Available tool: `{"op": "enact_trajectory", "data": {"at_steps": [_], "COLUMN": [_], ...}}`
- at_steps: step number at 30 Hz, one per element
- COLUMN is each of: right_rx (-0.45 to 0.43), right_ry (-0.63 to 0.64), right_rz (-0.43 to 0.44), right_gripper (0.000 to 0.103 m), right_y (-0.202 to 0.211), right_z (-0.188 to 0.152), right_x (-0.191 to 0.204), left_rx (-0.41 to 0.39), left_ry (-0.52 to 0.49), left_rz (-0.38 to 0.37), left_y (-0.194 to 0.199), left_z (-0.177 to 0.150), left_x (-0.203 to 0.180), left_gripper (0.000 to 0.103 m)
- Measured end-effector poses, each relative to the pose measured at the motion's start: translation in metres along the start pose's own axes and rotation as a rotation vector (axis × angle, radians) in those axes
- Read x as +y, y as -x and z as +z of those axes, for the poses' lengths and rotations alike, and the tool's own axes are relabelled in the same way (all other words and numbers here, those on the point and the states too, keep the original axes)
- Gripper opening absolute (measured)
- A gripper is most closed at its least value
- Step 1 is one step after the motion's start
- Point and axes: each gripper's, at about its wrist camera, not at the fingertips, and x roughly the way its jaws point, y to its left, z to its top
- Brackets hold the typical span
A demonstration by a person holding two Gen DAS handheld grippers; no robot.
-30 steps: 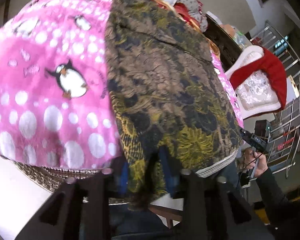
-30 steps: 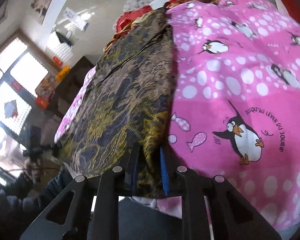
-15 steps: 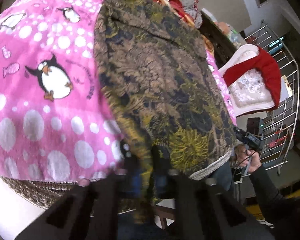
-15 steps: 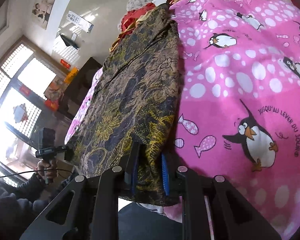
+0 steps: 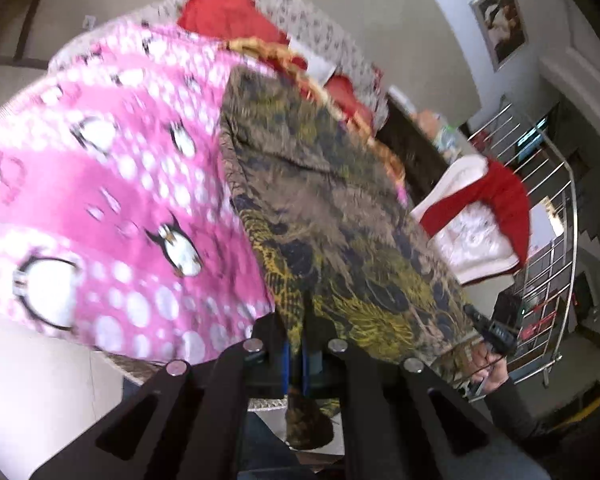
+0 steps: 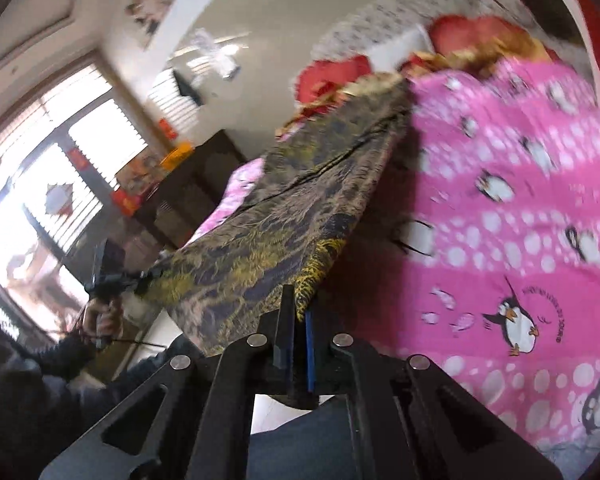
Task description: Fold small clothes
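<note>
A brown and yellow patterned garment (image 5: pixel 332 216) lies stretched lengthwise over a pink penguin blanket (image 5: pixel 100 208). My left gripper (image 5: pixel 298 356) is shut on its near left corner, and cloth hangs below the jaws. My right gripper (image 6: pixel 298 340) is shut on the garment's (image 6: pixel 284 236) other near corner, which is lifted off the blanket (image 6: pixel 500 240) and casts a shadow on it. Each view shows the other gripper far off at the garment's opposite corner, the right one (image 5: pixel 496 330) and the left one (image 6: pixel 108 280).
Red and patterned clothes (image 5: pixel 236 20) are piled at the blanket's far end. A white and red chair (image 5: pixel 488 216) and a metal railing (image 5: pixel 552 248) stand to the right. A dark cabinet (image 6: pixel 188 192) and bright windows (image 6: pixel 40 184) are on the other side.
Both grippers have lifted and pulled the garment's near edge up off the blanket. The views are now blurred by motion and tilted upward, showing more of the room.
</note>
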Motion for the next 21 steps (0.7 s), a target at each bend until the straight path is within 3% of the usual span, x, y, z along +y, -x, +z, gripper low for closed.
{"op": "enact_trajectory", "data": {"at_steps": [7, 11, 15, 18, 21], "right_rx": [-0.039, -0.086, -0.172, -0.149, -0.057], "right_ry": [0.119, 0.144, 0.137, 0.102, 0.045], "right_rz": [0.023, 0.036, 0.048, -0.012, -0.115], "right_gripper": [0.011, 0.010, 0.007, 0.008, 0.008], "right_y": [0.049, 0.079, 0.100, 0.085, 0.049], "right_z": [0.007, 0.016, 0.031, 0.042, 0.040], "right_x": [0.057, 0.074, 0.069, 0.049, 0.027], "left_rx": [-0.014, 0.009, -0.014, 0.013, 0.036], "left_ry": [-0.077, -0.113, -0.089, -0.076, -0.076], "left_rz": [-0.102, -0.171, -0.174, -0.128, -0.110], "left_y": [0.053, 0.068, 0.059, 0.034, 0.023], "left_z": [-0.010, -0.016, 0.001, 0.013, 0.011], "left_x": [-0.027, -0.043, -0.042, -0.030, -0.023], "left_gripper": [0.003, 0.003, 0.004, 0.003, 0.003]}}
